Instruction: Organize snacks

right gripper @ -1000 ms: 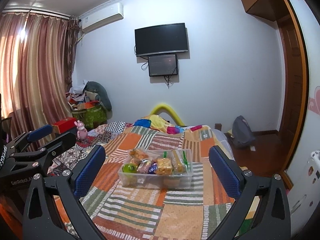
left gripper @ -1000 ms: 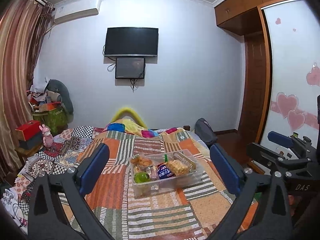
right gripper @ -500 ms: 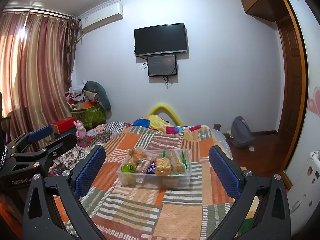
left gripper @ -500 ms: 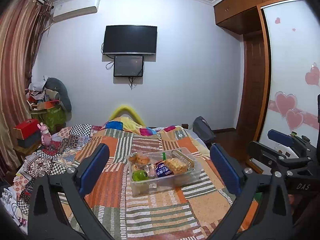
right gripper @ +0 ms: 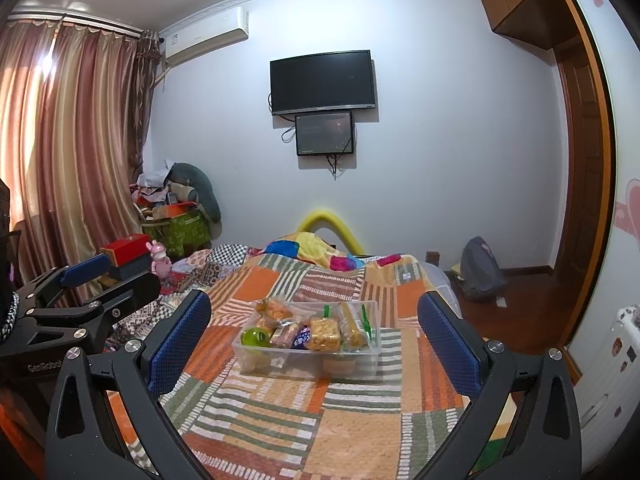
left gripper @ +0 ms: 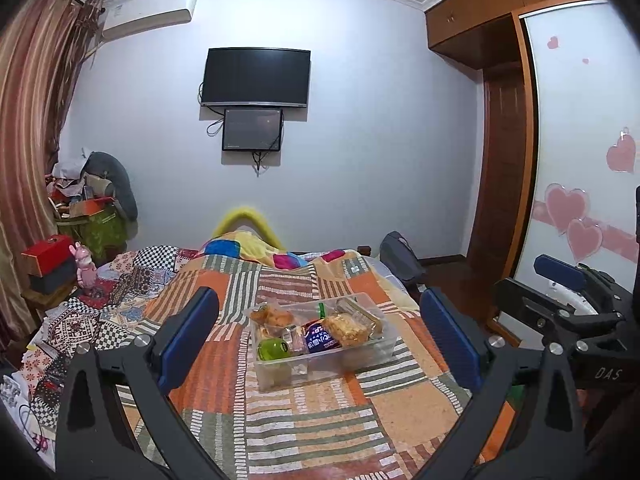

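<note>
Patchwork quilt (left gripper: 320,420) covers the bed, and on it sits a clear bin (left gripper: 326,360) of snacks, its long axis crosswise, tilted slightly in the left view. Left gripper (left gripper: 320,344) and right gripper (right gripper: 314,344) hover short of the bin, jaws spread wide, holding nothing. Soft bedding could let the bin tip or slide if pushed on one end.
</note>
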{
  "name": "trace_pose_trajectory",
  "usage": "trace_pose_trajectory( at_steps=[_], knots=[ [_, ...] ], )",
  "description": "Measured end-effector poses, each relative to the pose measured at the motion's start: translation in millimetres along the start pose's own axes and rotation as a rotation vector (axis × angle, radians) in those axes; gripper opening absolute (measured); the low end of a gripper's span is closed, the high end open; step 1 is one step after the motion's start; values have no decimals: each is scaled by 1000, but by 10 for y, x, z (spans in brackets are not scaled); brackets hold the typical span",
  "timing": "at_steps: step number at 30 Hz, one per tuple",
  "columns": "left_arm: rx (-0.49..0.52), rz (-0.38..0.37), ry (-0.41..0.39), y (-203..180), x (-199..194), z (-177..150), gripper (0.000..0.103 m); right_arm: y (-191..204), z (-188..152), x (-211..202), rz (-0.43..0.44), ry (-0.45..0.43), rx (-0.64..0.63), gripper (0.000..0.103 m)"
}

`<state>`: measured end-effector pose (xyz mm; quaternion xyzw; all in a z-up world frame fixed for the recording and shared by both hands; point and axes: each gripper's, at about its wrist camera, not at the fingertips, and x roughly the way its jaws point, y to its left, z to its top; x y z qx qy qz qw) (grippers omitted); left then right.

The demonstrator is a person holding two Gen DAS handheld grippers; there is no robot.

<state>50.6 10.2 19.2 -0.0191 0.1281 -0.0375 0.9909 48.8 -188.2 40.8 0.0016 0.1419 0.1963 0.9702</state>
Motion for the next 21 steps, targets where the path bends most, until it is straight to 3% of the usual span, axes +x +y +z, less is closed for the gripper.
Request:
trace_pose_trajectory(
  at_steps=[21],
  knots=[
    [4,-15,26,-7,45,-45,102,-6,-12,37,-1,12,-13,103]
  ],
)
